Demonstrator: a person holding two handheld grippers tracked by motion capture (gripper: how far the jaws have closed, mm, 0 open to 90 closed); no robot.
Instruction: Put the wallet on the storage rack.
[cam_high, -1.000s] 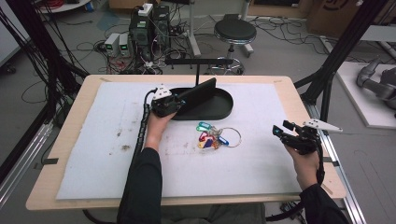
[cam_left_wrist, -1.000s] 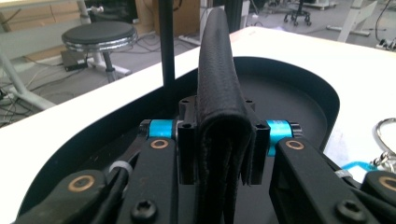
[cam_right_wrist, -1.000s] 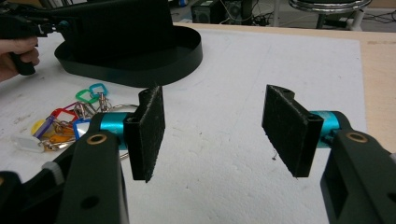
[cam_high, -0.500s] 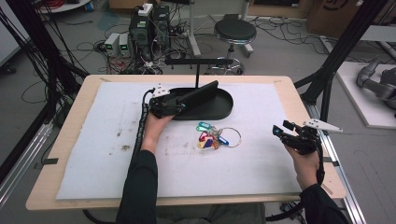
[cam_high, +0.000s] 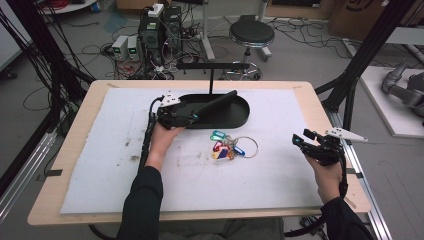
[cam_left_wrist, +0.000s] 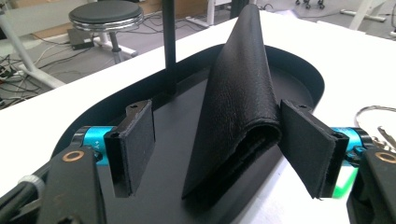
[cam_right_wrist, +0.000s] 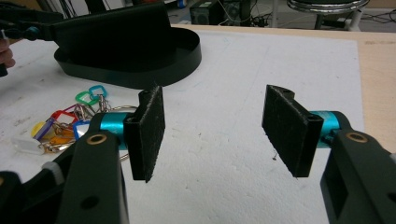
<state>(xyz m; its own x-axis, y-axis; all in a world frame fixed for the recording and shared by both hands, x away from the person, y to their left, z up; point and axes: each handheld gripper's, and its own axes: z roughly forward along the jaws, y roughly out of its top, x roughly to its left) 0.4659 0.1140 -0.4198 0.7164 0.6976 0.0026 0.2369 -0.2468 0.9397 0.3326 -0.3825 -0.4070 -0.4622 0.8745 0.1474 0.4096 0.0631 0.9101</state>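
Observation:
A folded black leather pouch (cam_high: 215, 103) leans on its edge in a black oval tray (cam_high: 239, 121) at the back of the white mat. My left gripper (cam_high: 192, 116) reaches into the tray's left end. In the left gripper view it (cam_left_wrist: 217, 140) is open, with the pouch (cam_left_wrist: 243, 93) standing between its pads; the right pad is at the pouch's fold and the left pad is apart from it. A bunch of keys (cam_high: 227, 146) with coloured tags lies in front of the tray. My right gripper (cam_high: 300, 138) is held open over the mat's right edge, nothing between its pads (cam_right_wrist: 215, 126).
A thin black post with a crossbar (cam_high: 211, 75) rises from the back of the tray. In the right gripper view the keys (cam_right_wrist: 60, 123) lie to the left and the tray (cam_right_wrist: 140, 74) behind them. A stool (cam_high: 251, 34) and cables are on the floor beyond the table.
My left gripper has shifted slightly toward the person at the tray's left end, with the pouch still leaning in the tray. The right gripper and the keys have not moved.

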